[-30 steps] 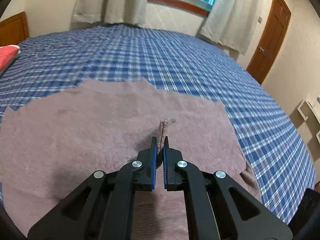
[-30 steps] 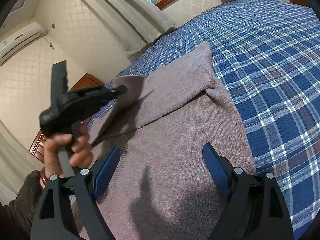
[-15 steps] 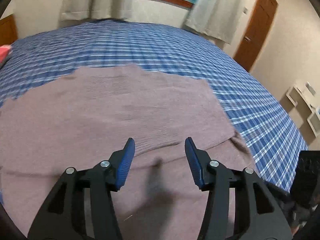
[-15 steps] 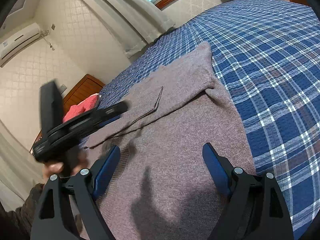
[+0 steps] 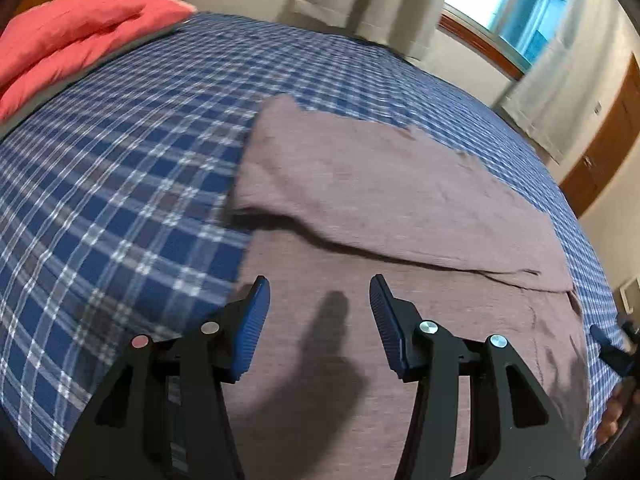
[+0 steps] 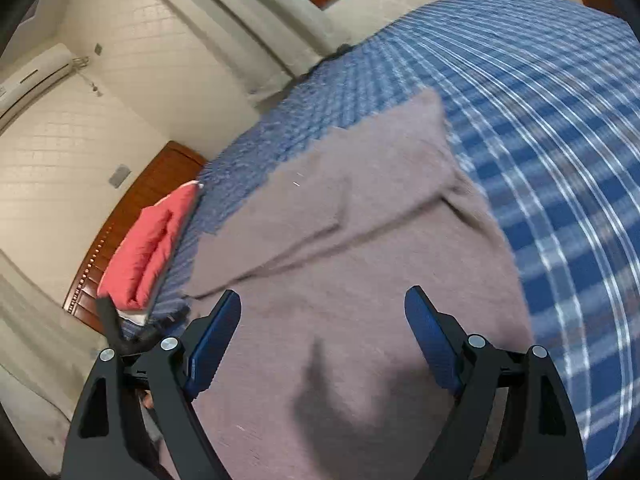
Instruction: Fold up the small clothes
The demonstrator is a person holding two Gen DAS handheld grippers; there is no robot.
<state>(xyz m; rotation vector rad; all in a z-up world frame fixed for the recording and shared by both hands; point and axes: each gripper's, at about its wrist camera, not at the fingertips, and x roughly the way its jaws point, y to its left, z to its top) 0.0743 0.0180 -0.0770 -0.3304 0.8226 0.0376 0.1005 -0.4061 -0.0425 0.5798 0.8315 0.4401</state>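
Left wrist view: sweater (image 5: 400,208) lies flat on the bed (image 5: 120,200) w/ a sleeve folded across, long way running up from both grippers, left gripper (image 5: 319,312) half open & empty over its left edge, right gripper (image 6: 322,332) wide open, empty too.

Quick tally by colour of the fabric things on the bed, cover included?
Mauve: 1, the sweater with a sleeve folded across it
Red: 1, the folded quilt by the headboard
Blue plaid: 1, the bedspread
Total: 3
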